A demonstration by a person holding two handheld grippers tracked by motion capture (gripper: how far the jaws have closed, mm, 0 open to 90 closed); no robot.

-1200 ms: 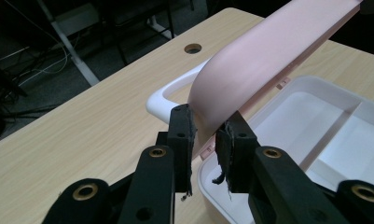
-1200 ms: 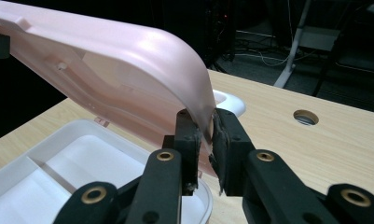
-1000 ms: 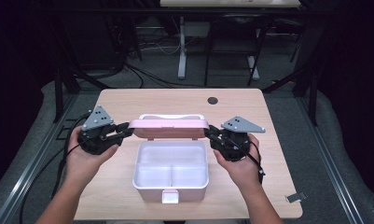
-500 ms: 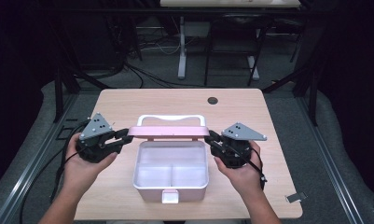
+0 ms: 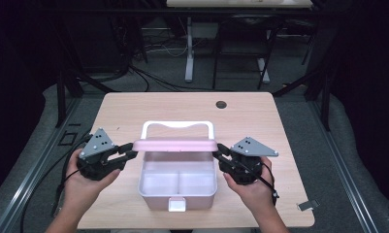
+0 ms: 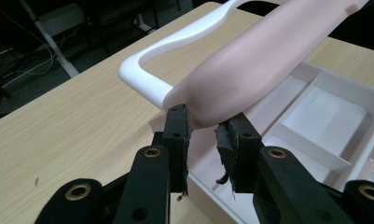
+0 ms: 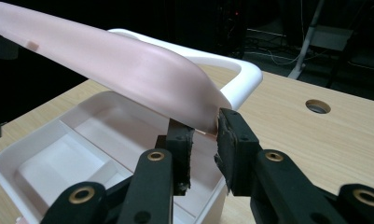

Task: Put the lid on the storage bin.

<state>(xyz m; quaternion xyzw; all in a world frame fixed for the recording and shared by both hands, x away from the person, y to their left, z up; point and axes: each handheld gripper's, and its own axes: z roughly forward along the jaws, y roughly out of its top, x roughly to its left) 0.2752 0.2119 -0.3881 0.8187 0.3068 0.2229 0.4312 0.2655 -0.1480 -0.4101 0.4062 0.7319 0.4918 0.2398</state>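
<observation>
- High view: your left gripper (image 5: 130, 150) and right gripper (image 5: 220, 151) clamp opposite ends of the pink lid (image 5: 175, 144), each partly closed on its edge.
- The right gripper's jaws have just been opening slightly, lid between them.
- The lid hangs over the rear of the box (image 5: 177, 187), mid-tabletop (image 5: 134, 107).

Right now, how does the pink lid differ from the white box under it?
The pink lid is held up, tilted, with the left gripper and right gripper each pinching one end; the white box rests flat on the table. The lid is pink with a white handle; the box is white. The lid is a shallow cover, the box a deeper tray split into two compartments. Both are smooth plastic and about equally wide.
</observation>
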